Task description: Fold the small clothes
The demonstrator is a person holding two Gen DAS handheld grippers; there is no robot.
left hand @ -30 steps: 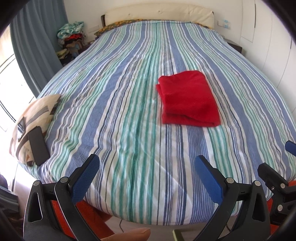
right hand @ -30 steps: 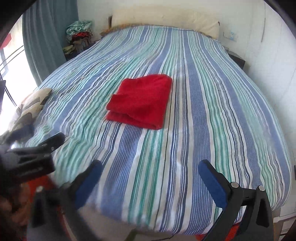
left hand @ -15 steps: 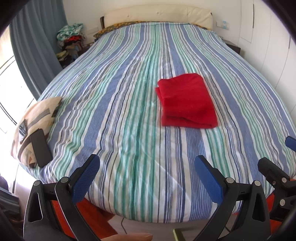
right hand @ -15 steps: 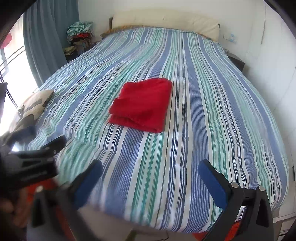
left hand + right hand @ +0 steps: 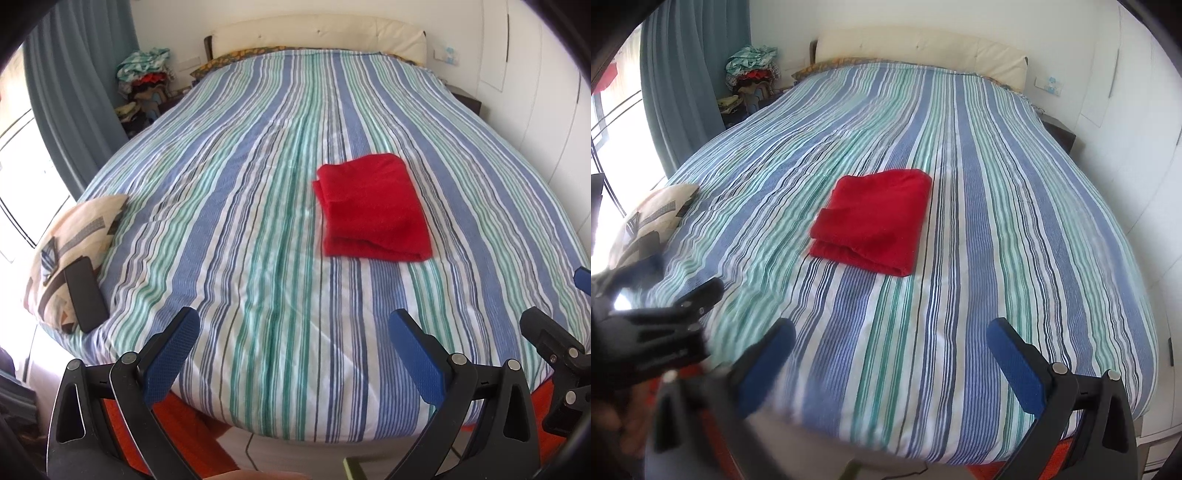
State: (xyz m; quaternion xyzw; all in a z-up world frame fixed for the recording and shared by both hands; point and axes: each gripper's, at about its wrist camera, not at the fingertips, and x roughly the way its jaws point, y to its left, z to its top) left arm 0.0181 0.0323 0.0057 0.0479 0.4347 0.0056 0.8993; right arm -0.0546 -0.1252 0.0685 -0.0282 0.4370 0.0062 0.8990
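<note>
Left wrist view: left gripper spread wide, holding nothing, over near edge of striped bedspread. Red folded cloth lies flat mid-bed, right of centre, well apart from fingers. Patterned cushion at left edge, dark phone on it.

Right wrist view: right gripper spread wide, empty. Red folded cloth ahead, left of centre, untouched.

Folded cloth lying mid-bed, cushion sitting at left edge, phone resting on it, clothes pile standing behind-left.
</note>
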